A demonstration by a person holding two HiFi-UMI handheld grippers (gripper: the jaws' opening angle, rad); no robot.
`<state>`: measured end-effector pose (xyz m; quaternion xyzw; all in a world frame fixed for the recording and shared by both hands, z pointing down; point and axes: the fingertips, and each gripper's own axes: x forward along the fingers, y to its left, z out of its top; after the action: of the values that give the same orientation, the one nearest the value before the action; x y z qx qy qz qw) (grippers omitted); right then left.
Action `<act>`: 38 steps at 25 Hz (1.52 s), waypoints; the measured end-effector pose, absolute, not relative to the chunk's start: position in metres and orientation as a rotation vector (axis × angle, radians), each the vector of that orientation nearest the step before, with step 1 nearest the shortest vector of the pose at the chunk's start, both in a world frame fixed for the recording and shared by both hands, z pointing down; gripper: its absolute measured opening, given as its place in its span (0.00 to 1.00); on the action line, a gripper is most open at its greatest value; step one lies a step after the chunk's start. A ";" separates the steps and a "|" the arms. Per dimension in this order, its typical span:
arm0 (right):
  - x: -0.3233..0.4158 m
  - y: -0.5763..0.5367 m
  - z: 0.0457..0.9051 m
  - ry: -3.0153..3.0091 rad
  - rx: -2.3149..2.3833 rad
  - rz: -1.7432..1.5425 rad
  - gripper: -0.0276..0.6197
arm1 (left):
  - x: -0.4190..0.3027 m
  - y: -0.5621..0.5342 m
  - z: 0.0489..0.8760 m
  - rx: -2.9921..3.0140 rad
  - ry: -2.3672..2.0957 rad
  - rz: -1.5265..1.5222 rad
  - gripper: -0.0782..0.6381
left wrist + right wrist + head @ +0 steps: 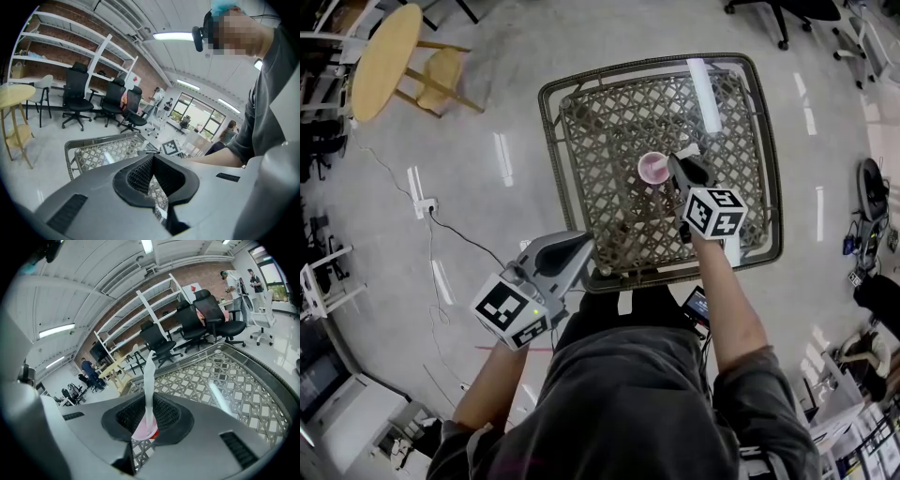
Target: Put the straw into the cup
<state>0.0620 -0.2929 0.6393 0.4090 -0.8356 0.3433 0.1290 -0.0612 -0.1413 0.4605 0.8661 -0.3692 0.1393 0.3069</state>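
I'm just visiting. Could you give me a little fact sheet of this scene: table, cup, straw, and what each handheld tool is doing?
Table: lattice-top table
Cup: pink cup, upright near the table's middle
Straw: white straw, lower end above the cup
Right gripper: shut on the straw, beside the cup
Left gripper: shut, empty, off the table's near edge
Progress: straw not yet released
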 end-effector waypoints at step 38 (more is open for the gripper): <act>0.042 -0.282 0.647 -2.393 1.141 0.979 0.12 | -0.074 -0.144 0.454 2.308 -0.957 0.352 0.12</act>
<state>0.0417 -0.2817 0.6466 0.3987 -0.8362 0.3422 0.1571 -0.0743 -0.1445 0.4542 0.8713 -0.3614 0.1330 0.3042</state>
